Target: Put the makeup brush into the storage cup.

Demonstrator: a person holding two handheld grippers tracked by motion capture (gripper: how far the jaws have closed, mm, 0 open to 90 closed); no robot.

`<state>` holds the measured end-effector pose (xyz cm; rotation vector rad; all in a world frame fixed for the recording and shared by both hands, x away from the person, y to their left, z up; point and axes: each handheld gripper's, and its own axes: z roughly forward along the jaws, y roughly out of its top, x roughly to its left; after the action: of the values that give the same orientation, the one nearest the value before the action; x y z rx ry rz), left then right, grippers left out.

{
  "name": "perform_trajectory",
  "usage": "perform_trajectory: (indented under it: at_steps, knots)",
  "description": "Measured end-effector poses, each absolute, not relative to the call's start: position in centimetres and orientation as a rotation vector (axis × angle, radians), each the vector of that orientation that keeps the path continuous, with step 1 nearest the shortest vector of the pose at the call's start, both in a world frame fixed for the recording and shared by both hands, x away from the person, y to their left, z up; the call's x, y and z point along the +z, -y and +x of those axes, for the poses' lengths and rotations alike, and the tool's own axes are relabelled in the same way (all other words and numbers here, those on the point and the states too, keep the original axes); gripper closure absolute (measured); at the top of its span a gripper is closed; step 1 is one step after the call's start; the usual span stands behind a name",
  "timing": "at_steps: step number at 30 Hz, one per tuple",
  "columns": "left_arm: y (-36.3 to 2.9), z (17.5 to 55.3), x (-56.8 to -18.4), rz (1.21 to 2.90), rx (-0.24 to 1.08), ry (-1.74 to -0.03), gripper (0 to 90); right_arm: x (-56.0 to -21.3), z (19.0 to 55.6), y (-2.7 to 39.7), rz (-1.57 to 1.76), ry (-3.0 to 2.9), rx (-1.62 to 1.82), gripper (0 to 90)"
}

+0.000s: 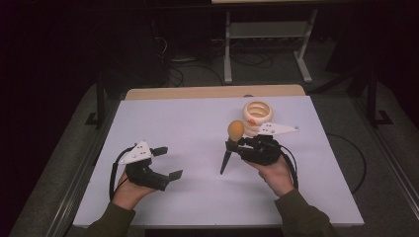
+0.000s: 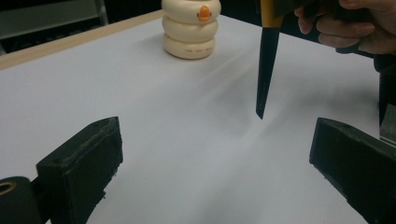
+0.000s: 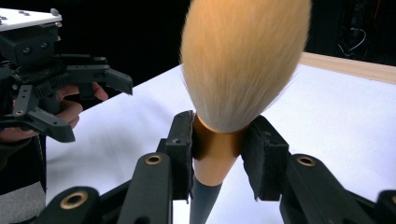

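Observation:
A makeup brush with a tan bristle head, a copper collar and a black tapered handle stands head up, its tip just above the white table. My right gripper is shut on the copper collar, below the bristles. My left gripper is open at the front left with nothing between its jaws, which in the left gripper view stand wide apart over bare table. A cream ringed holder with an orange mark stands behind the right gripper.
A wooden strip borders the table's far edge. Beyond it a grey frame leg and cables lie on the dark floor. The left gripper and the hand holding it are off to the left in the right gripper view.

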<state>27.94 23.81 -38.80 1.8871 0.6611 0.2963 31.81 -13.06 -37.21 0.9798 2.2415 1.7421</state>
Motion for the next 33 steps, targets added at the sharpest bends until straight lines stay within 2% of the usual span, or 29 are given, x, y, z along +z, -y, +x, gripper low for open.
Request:
perform_trajectory:
  at_steps: [19,33]
  knots:
    - [-28.0,25.5,-40.2,1.786,0.358,-0.713,0.0,-36.2,33.0,13.9,0.975,-2.244,1.714,64.2]
    - [-28.8,25.0,-40.6,1.759,0.348,-0.706,0.0,-34.6,34.5,15.2,0.985,-2.21,1.7,64.2]
